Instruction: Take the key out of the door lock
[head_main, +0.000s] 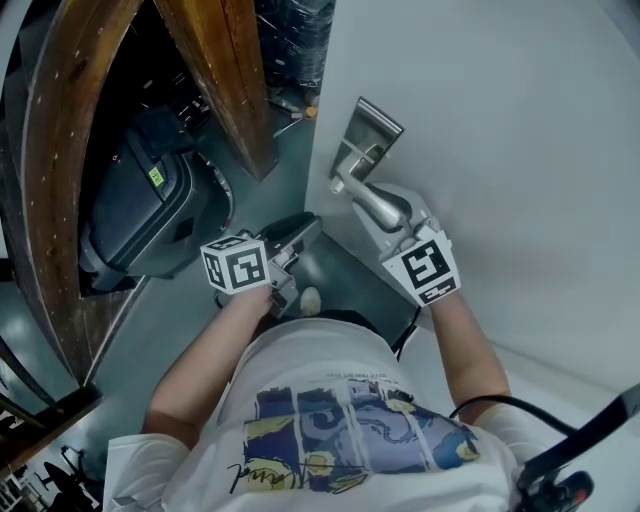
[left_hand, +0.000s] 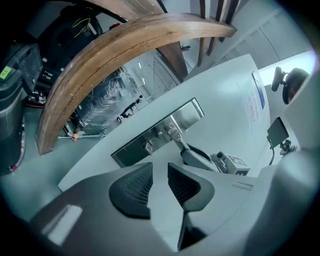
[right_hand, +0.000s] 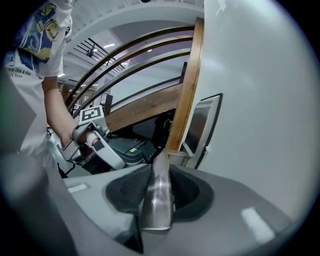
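At centre of the head view, the left gripper (head_main: 303, 230) hangs clear of the door (head_main: 500, 120); right of it, the right gripper (head_main: 402, 222) meets the handle (head_main: 372, 198). Left gripper view: fingers (left_hand: 134, 186) apart and empty, key (left_hand: 147, 146) in the lock plate (left_hand: 187, 114) just above them. Right gripper view: fingers closed on the handle

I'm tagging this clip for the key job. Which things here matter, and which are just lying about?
Job:
key
lock plate
handle
door
left tool, open and empty
right tool, closed on the handle

Lying about:
black machine
curved wooden beam
plastic-wrapped bundle
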